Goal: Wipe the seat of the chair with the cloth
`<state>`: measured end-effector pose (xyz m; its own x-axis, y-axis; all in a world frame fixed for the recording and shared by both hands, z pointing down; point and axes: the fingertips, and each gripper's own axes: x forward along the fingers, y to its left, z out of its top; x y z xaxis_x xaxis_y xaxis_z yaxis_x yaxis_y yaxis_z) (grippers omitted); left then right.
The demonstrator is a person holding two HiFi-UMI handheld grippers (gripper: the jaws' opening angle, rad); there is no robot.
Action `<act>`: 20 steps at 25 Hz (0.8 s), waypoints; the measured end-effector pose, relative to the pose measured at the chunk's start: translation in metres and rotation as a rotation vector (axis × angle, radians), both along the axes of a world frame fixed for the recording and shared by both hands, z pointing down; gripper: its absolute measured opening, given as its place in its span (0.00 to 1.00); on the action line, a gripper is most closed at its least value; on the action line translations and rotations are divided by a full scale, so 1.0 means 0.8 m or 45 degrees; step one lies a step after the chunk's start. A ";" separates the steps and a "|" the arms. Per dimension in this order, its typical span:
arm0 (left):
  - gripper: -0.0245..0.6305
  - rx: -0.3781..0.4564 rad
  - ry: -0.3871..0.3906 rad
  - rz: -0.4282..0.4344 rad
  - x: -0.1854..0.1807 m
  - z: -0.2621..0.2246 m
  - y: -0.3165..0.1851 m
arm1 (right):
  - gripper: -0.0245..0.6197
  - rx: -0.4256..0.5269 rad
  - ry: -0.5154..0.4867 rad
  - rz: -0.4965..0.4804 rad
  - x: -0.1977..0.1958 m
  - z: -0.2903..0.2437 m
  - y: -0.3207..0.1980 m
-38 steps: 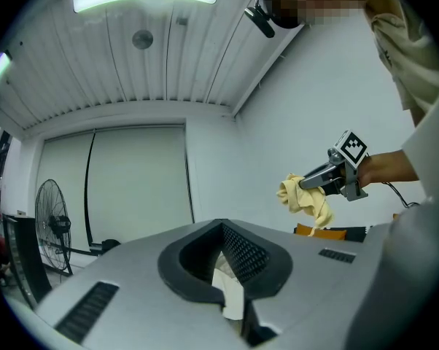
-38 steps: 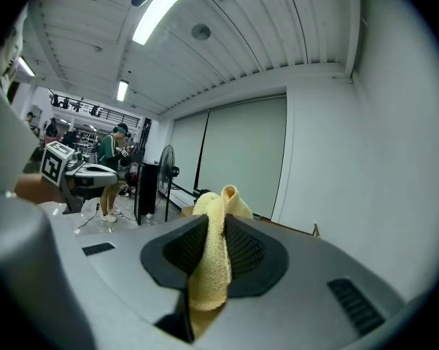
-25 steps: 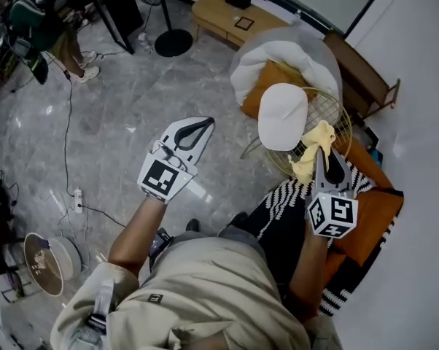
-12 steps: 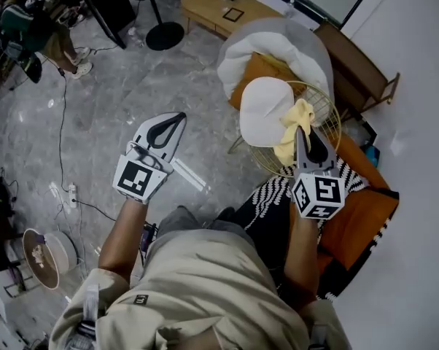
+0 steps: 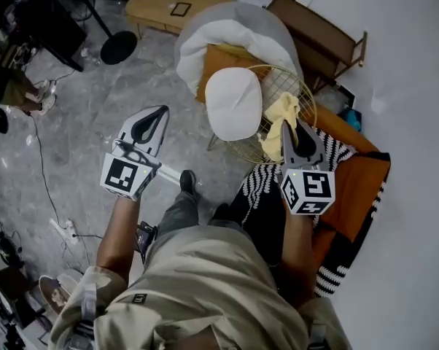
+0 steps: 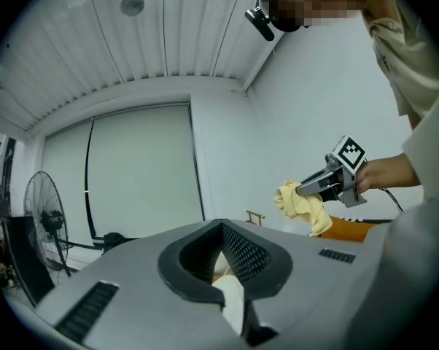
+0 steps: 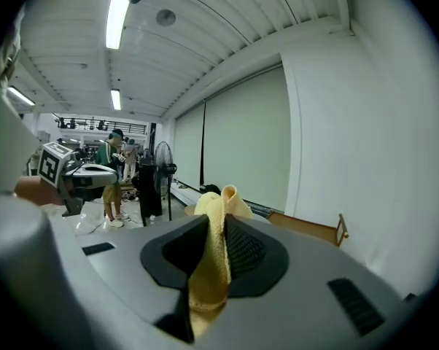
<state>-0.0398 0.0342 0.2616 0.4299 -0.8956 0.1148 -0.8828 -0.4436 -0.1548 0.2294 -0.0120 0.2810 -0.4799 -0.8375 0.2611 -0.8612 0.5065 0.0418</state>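
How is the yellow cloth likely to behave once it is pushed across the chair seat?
Probably floppy: the cloth droops in folds from the right gripper. Likely light, since a single pinch carries it. It may bunch up rather than stay flat on the seat.

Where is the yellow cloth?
The yellow cloth is at the head view's right, pinched in the right claw, over the gold wire chair beside its white seat.

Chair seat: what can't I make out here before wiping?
Head view: yellow cloth in the right gripper covers part of the gold wire chair beside the white round seat pad; dirt too small to see.
Right gripper view: cloth and gripper body hide the seat.
Left gripper view: left gripper blocks almost everything below it.
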 end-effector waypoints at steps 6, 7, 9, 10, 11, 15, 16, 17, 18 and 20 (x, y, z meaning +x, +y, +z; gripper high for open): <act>0.06 -0.009 0.045 0.147 0.018 -0.002 -0.076 | 0.16 -0.012 0.047 0.146 0.016 -0.001 -0.027; 0.06 -0.011 0.048 0.163 0.017 -0.002 -0.087 | 0.16 -0.012 0.048 0.161 0.013 -0.001 -0.032; 0.06 -0.008 0.053 0.194 0.013 -0.003 -0.108 | 0.16 -0.010 0.053 0.185 0.006 -0.003 -0.042; 0.06 -0.003 0.055 0.211 0.010 -0.004 -0.118 | 0.16 -0.010 0.058 0.196 0.003 -0.004 -0.048; 0.06 0.007 0.057 0.227 0.008 -0.004 -0.128 | 0.16 -0.011 0.062 0.209 0.000 -0.004 -0.053; 0.06 0.071 0.080 0.287 -0.009 -0.006 -0.163 | 0.16 -0.012 0.073 0.260 -0.016 -0.006 -0.074; 0.06 0.084 0.088 0.303 -0.013 -0.007 -0.172 | 0.16 -0.012 0.078 0.275 -0.019 -0.008 -0.078; 0.06 0.084 0.087 0.319 -0.017 -0.007 -0.181 | 0.16 -0.010 0.084 0.291 -0.023 -0.009 -0.081; 0.06 0.073 0.083 0.333 -0.020 -0.006 -0.188 | 0.16 -0.007 0.090 0.308 -0.025 -0.011 -0.084; 0.06 0.049 0.084 0.356 -0.026 -0.005 -0.201 | 0.16 0.002 0.100 0.341 -0.030 -0.013 -0.090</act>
